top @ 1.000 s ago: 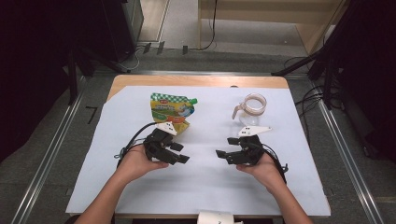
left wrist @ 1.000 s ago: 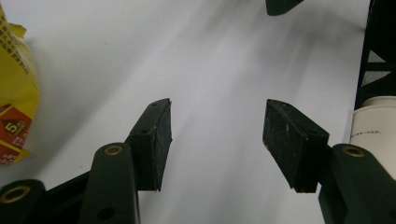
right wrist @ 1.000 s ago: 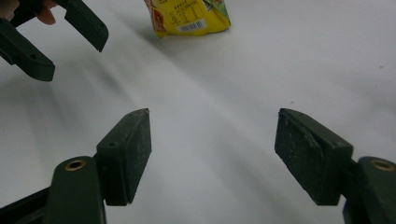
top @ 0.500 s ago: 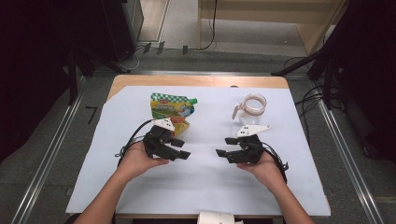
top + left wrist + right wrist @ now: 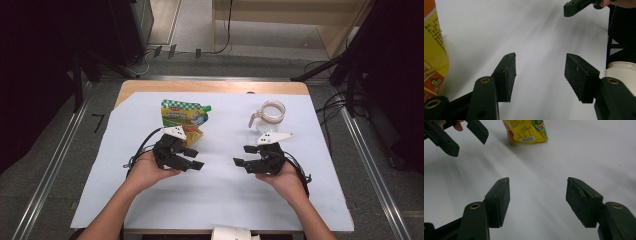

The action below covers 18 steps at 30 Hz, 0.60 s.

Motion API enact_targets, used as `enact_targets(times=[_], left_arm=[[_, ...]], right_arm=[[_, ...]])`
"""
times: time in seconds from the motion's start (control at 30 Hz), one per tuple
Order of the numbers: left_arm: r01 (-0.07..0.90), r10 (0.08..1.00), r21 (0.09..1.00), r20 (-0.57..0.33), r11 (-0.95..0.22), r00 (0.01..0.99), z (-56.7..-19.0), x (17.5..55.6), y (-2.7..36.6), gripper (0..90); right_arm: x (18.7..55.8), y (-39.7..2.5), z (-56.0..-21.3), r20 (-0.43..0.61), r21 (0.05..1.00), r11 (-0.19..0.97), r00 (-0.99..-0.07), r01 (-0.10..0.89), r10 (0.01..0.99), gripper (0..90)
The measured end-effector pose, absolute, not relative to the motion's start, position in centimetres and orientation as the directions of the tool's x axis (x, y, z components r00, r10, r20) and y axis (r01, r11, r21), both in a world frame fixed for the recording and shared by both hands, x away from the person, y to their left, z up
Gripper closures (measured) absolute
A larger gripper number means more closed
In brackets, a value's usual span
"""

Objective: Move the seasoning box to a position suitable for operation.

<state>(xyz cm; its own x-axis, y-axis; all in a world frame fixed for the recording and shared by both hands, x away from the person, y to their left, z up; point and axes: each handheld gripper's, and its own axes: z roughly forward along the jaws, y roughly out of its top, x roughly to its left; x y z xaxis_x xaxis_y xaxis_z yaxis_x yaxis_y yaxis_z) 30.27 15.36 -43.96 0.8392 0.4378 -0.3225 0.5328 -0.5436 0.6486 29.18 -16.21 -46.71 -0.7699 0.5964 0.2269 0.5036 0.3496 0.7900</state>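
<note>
At the near edge of the table, a white round thing (image 5: 230, 233) of which I cannot tell the kind sits between the two forearms of the person. A little further in, the person holds the black two-jaw left gripper (image 5: 194, 159) and the black two-jaw right gripper (image 5: 241, 158) low over the large white paper sheet (image 5: 215, 200) that covers the light wooden table (image 5: 150, 85). The two grippers point toward each other across a bare strip of the sheet, and they stay apart.

In the left gripper view, the jaws stand wide with nothing between the pads (image 5: 509, 75), only white sheet. In the right gripper view it is the same: jaws wide, pads (image 5: 579, 197) bare, nothing held.

Just behind the left gripper lies the flat yellow and green printed pouch with a green spout cap (image 5: 183, 115). Its lower end is near the grey three-cornered plate of that gripper; I cannot tell if they touch. The left gripper view has the pouch at its left edge, and the right gripper view has it further away, lying flat.

Behind the right gripper, near it, stands a small clear glass pitcher with a handle (image 5: 270, 114), upright on the sheet. The pouch and the pitcher are well apart, side by side on the far half of the table
</note>
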Motion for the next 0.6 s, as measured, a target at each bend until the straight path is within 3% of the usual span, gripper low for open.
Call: enact_targets(times=[0.6], left_arm=[[0.524, 0.436, 0.664, -0.314, -0.534, 0.843, -43.5, 30.0, 15.5, 40.1]], right_arm=[[30.0, -18.8, -46.2, 0.207, 0.809, 0.296, -0.719, 0.507, 0.664, 37.0]])
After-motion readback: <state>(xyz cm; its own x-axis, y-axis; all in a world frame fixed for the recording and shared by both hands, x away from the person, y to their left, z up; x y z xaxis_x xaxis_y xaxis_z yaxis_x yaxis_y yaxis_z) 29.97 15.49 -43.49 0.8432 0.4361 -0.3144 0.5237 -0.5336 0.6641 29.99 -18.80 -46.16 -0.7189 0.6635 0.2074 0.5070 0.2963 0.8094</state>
